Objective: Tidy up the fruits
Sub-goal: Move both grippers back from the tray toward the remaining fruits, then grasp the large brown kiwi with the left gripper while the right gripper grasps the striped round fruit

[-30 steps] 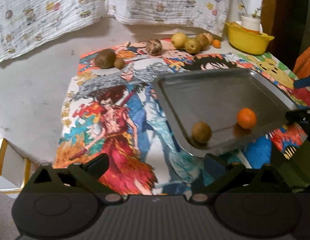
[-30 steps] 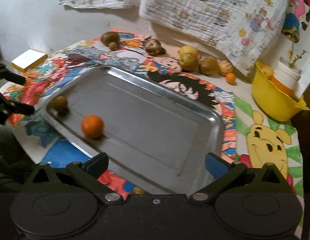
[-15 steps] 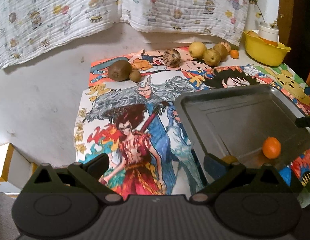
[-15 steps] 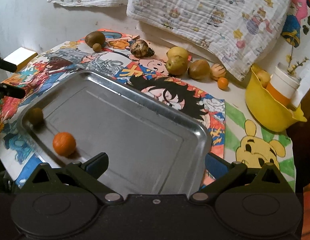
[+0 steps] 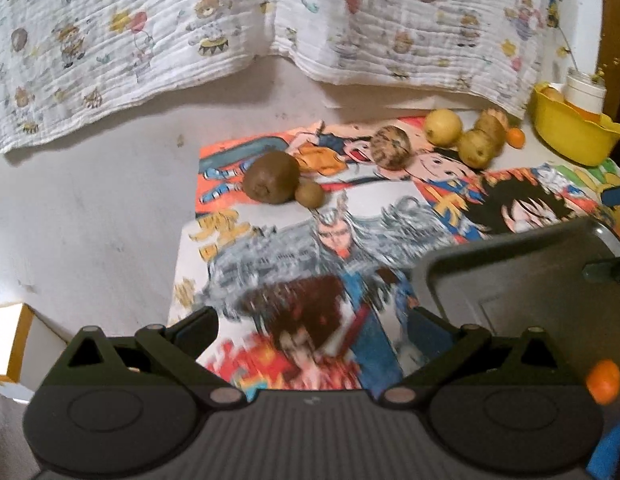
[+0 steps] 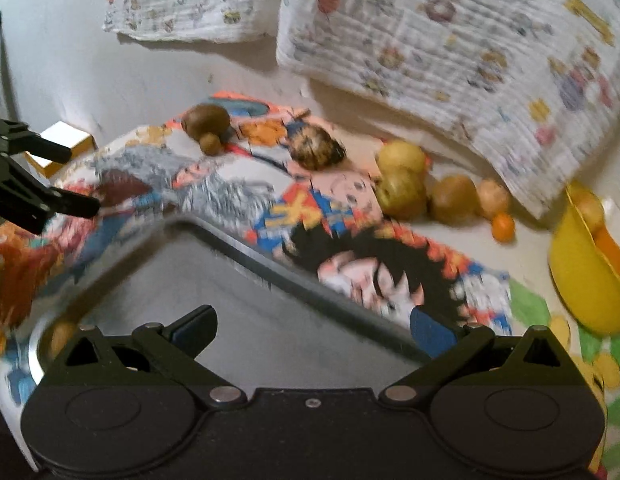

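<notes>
A steel tray (image 5: 510,276) (image 6: 246,304) lies on a cartoon mat. An orange (image 5: 603,376) shows in it at the right edge of the left wrist view, and a small brown fruit (image 6: 59,336) sits in its near left corner. At the mat's back lie a big brown kiwi (image 5: 271,177) (image 6: 205,119), a small kiwi (image 5: 309,193) (image 6: 210,143), a mottled fruit (image 5: 391,147) (image 6: 316,147), yellow fruits (image 5: 443,126) (image 6: 402,192) and a small orange (image 5: 515,137) (image 6: 503,227). My left gripper (image 5: 310,328) is open and empty over the mat. My right gripper (image 6: 310,324) is open and empty over the tray.
A yellow bowl (image 5: 574,136) (image 6: 582,280) with fruit and a white cup stands at the back right. A patterned cloth (image 5: 270,20) hangs on the wall behind. A white and yellow box (image 6: 62,146) sits left of the mat. The left gripper's fingers (image 6: 66,200) show at left.
Both grippers have moved forward toward the row of fruits at the back. The tray with its orange and brown fruit has slid toward the lower edges of both views.
</notes>
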Demonstrator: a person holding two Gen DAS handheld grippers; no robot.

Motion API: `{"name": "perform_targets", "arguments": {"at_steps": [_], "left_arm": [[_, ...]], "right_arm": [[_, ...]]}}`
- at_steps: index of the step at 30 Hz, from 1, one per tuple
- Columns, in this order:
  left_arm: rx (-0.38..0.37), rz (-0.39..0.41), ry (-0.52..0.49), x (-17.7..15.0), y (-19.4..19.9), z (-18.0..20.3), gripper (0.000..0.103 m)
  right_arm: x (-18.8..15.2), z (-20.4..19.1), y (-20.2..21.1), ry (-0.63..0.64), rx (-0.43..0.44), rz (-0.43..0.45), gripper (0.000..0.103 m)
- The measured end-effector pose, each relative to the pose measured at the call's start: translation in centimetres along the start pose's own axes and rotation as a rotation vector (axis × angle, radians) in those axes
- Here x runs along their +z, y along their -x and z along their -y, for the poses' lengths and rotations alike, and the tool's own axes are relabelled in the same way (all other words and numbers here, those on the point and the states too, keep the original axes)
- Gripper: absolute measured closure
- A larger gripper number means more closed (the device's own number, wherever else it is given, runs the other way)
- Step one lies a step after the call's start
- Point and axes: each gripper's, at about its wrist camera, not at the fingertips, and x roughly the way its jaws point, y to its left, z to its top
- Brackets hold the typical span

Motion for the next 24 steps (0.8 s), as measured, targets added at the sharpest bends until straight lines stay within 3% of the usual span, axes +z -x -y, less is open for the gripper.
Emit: {"name": "perform_targets", "arguments": {"at_steps": [15, 24], "left_arm": [[0.023, 0.024, 0.053, 4.6, -4.8, -5.2, 0.001], [-0.039, 0.012, 0.080, 6.7, -7.5, -6.7, 0.001]], "right_arm": [[7.0, -3.1, -5.8, 0.223, 0.125, 0.078, 0.001], [8.8, -3.0, -9.9, 0.183, 0.115, 0.087, 0.001]]}}
